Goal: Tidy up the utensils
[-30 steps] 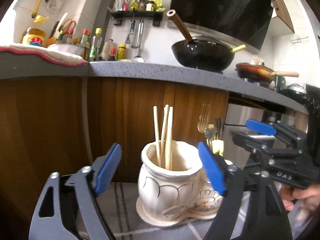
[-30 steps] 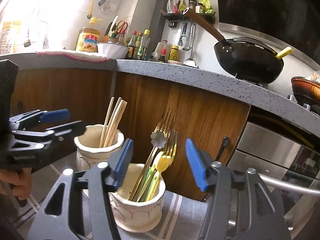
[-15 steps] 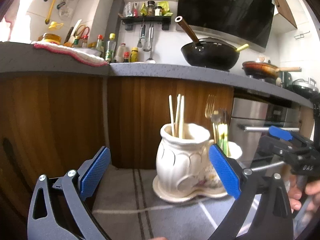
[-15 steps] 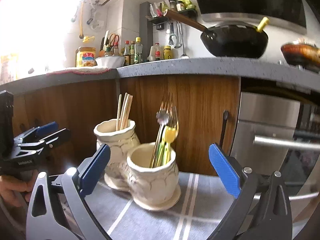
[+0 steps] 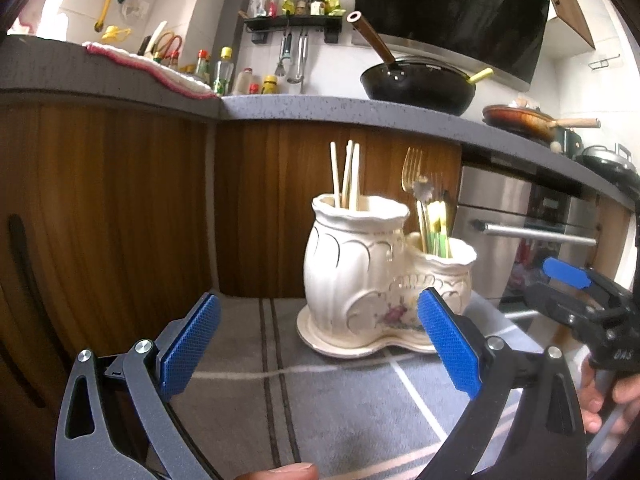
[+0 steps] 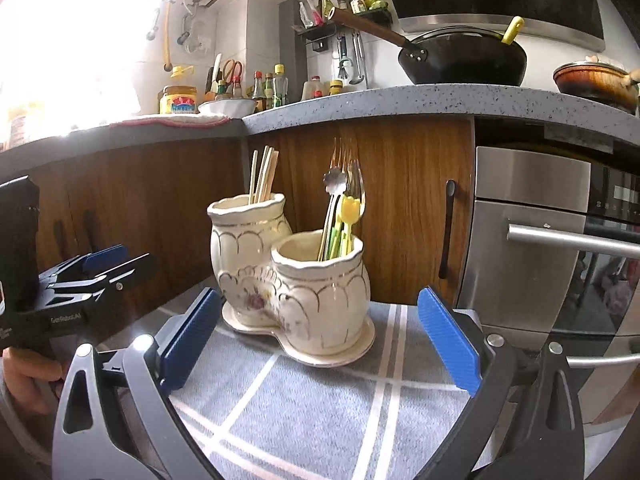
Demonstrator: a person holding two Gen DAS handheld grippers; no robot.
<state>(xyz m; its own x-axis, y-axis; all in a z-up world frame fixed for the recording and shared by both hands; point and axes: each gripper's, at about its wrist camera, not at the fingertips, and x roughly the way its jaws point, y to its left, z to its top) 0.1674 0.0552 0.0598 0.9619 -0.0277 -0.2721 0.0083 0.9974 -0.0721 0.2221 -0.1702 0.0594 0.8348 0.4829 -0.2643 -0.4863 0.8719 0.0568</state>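
A cream ceramic double utensil holder (image 5: 360, 280) (image 6: 288, 280) stands on a grey striped cloth (image 5: 340, 400) (image 6: 320, 408). Its taller pot holds wooden chopsticks (image 5: 346, 172) (image 6: 262, 176). The lower pot holds forks and green and yellow utensils (image 5: 430, 216) (image 6: 342, 212). My left gripper (image 5: 320, 344) is open and empty, a short way in front of the holder. My right gripper (image 6: 320, 344) is also open with nothing between its blue pads, and likewise stands back from the holder. Each gripper shows at the edge of the other's view.
Wooden cabinet fronts (image 5: 120, 220) stand right behind the holder under a grey counter (image 6: 400, 100). A steel oven with a bar handle (image 6: 560, 240) is to the right. A black wok (image 5: 416, 84), bottles and hanging tools are up on the counter.
Both grippers have opened wide and drawn back and down from the holder, which now looks smaller and farther off. Chopsticks and forks stay in their pots.
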